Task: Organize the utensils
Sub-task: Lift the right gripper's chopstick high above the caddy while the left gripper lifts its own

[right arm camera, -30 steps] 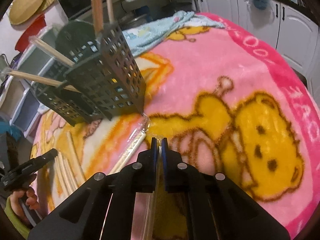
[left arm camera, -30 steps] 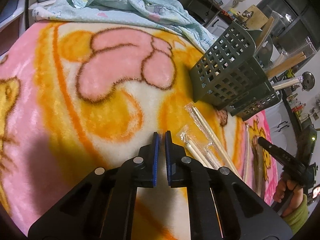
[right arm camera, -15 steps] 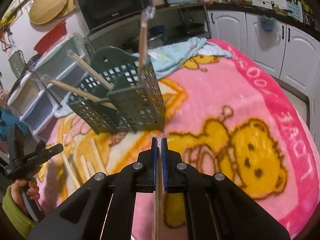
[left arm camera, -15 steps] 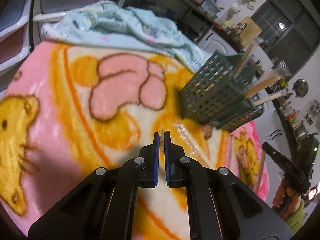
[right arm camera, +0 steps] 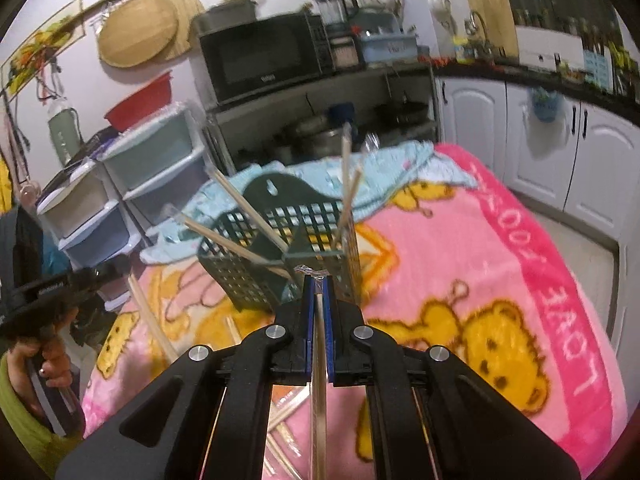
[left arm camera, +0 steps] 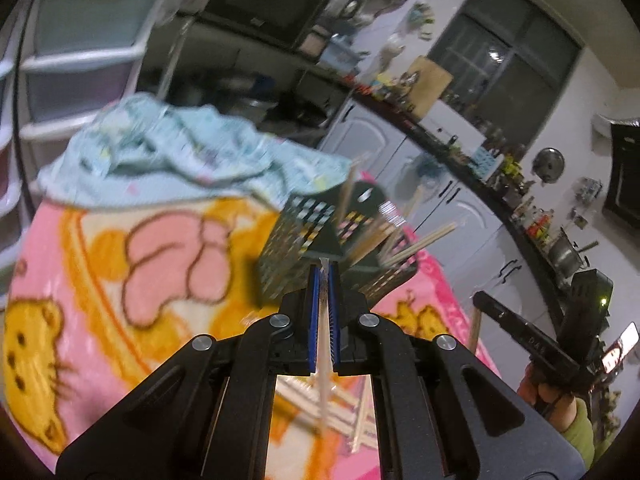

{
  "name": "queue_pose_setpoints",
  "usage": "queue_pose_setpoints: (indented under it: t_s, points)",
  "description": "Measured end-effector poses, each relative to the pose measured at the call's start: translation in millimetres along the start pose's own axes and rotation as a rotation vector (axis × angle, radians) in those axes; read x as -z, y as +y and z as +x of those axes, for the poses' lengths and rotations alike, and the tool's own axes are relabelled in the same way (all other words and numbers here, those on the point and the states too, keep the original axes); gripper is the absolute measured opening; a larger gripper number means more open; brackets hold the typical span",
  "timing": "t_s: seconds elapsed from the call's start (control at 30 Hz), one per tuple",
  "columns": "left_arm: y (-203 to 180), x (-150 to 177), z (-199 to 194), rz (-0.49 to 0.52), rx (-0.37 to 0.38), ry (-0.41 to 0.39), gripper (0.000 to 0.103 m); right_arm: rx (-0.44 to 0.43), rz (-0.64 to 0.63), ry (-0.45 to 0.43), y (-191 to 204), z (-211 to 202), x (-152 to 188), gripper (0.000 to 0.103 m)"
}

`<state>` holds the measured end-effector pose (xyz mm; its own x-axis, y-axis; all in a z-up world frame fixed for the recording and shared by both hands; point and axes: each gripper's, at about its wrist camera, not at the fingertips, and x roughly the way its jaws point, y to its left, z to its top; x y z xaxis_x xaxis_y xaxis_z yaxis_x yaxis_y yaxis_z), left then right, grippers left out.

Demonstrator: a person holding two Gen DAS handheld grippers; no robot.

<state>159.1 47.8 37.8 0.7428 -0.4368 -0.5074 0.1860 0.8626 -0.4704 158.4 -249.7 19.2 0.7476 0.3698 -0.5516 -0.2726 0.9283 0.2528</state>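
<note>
My left gripper (left arm camera: 324,280) is shut on a plastic-wrapped pair of chopsticks (left arm camera: 323,364) that hangs down between the jaws, lifted above the blanket. My right gripper (right arm camera: 317,285) is shut on another wrapped pair of chopsticks (right arm camera: 319,380), also lifted. A dark green perforated utensil basket (left arm camera: 298,240) stands just beyond both grippers; it also shows in the right wrist view (right arm camera: 256,248). Several chopsticks (right arm camera: 240,204) stick up out of it. More wrapped chopsticks (left arm camera: 352,412) lie on the blanket below the grippers.
A pink and yellow cartoon blanket (right arm camera: 500,264) covers the table. A crumpled light blue cloth (left arm camera: 176,152) lies behind the basket. Plastic drawers (right arm camera: 132,184), a shelf with a microwave (right arm camera: 264,60) and white cabinets (right arm camera: 560,152) stand around.
Both grippers have risen from the blanket, each lifting its wrapped chopsticks, and tilted up towards the basket. The basket now sits right in front of both.
</note>
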Motion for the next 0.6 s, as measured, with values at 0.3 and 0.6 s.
queue_pose_setpoints:
  t_s: [0.3,0.6]
  points:
    - [-47.1,-23.5,-10.6,0.080,0.081,-0.053,0.002,-0.019,-0.032,-0.119,14.3,-28.2,-21.8,0.005]
    - [-96.4,-39.5,-15.4,0.157,0.162,-0.088,0.002,-0.047,-0.066,-0.232,24.1,-46.7,-51.3,0.005]
